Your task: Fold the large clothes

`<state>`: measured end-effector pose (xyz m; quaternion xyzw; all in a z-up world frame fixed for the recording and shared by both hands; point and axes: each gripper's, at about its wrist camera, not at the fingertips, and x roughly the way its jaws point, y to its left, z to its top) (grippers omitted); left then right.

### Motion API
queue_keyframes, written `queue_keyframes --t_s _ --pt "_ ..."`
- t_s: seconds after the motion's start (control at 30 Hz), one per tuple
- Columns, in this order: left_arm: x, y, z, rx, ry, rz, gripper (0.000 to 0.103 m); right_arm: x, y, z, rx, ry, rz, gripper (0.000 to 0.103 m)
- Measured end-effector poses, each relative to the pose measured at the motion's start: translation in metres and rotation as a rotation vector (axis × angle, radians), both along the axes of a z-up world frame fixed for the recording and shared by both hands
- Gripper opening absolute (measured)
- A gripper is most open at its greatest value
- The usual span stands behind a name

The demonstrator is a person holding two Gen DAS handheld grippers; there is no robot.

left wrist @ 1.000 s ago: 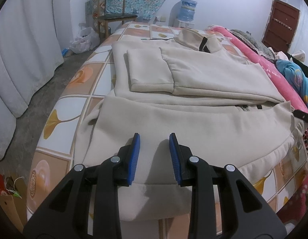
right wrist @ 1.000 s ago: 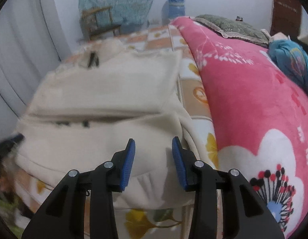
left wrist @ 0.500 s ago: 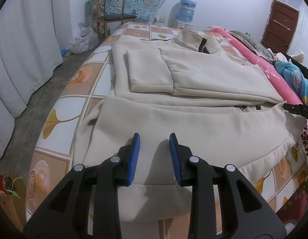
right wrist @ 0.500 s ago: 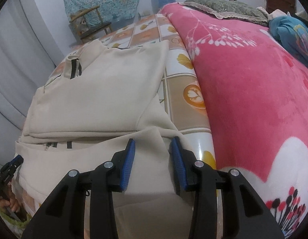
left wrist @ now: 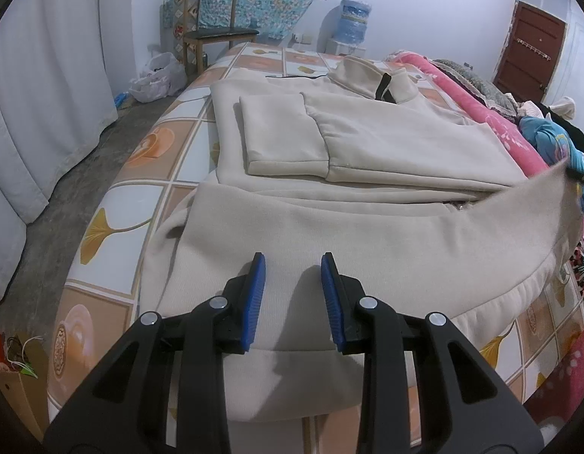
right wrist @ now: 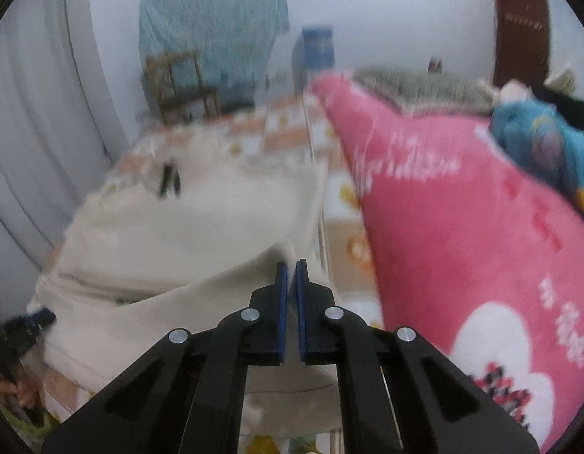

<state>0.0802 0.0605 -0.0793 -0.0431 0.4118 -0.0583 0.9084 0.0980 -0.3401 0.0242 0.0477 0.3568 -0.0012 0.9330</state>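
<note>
**Right gripper clamped on jacket hem, left gripper spread above it**

Right gripper has its blue pads drawn together to a narrow slit, with the right corner of the beige jacket pinched between them. That corner is raised off the bed; in the left wrist view it appears as a lifted flap at the right edge of the frame. The right wrist view is blurred, so fine detail of the grip cannot be made out.

Left gripper stands wide apart, its pads on either side of a strip of the near hem. It sits low over the cloth; whether it touches cannot be told.

The jacket lies spread across the bed, collar at the far end, both sleeves folded in over the chest. The near hem hangs slightly over the bed edge.

Surroundings:
- Pink blanket lies along the right side of the bed, just beside the jacket.
- Wooden chair stands beyond the far end of the bed.
- Water bottle stands against the back wall.
- White curtain hangs at the left.
- Brown door is at the far right.
</note>
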Motion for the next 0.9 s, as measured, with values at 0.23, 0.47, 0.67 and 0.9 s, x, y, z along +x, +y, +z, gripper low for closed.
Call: queue_keyframes --t_s 0.23,0.47,0.67,0.9 --pt "-0.001 0.001 -0.001 0.001 -0.002 0.007 0.029 0.039 0.005 -0.059 -0.148 0.126 -0.034 0.005" --pt "-0.001 0.001 -0.001 0.013 -0.008 0.002 0.029 0.040 -0.008 -0.064 -0.061 0.145 -0.073 0.011" --pt "-0.007 0.004 0.011 -0.004 -0.027 0.005 0.029 0.005 -0.010 -0.026 0.029 0.063 -0.065 0.026" --pt "-0.017 -0.028 0.031 -0.079 -0.041 -0.151 0.061 -0.022 0.057 -0.039 0.083 0.126 0.190 0.055"
